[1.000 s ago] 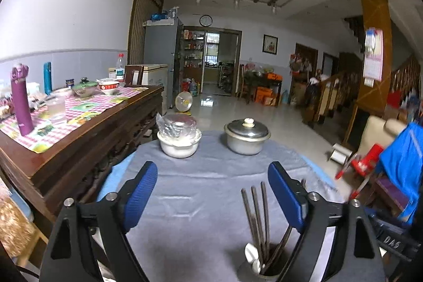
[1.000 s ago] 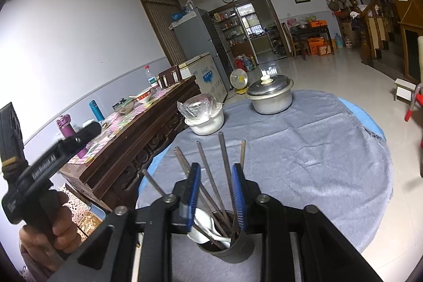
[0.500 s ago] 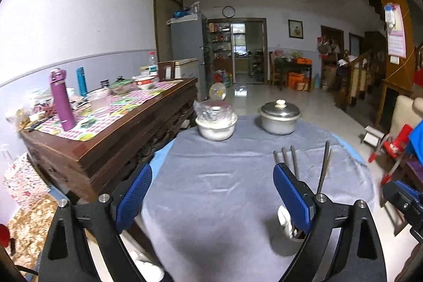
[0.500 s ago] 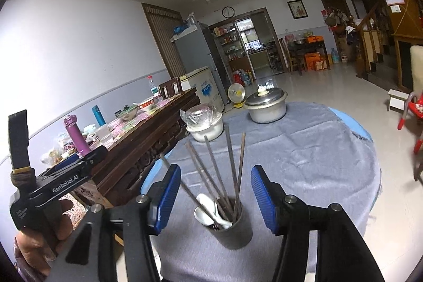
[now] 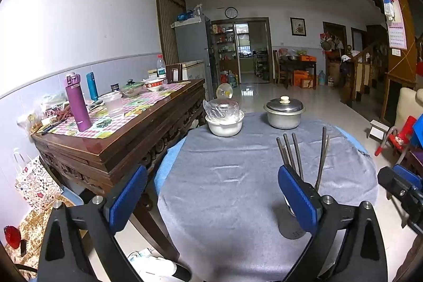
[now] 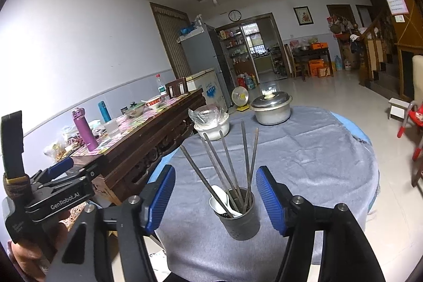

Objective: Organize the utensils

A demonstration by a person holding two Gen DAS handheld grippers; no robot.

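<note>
Right gripper (image 6: 215, 198): jaws spread wide, holding nothing, flanking without touching the grey utensil holder (image 6: 239, 218), which stands on the grey-clothed round tabletop (image 6: 304, 157). The holder contains several chopsticks (image 6: 232, 163) fanned upward and a white spoon (image 6: 220, 198). Left gripper (image 5: 211, 198): jaws likewise wide apart and empty, above bare cloth. In the left wrist view its right finger hides most of the holder; only the chopstick tips show. The right wrist view alone reveals the spoon. A lidded metal pot (image 5: 284, 111) and a plastic-covered white bowl (image 5: 224, 120) stand at the far edge.
</note>
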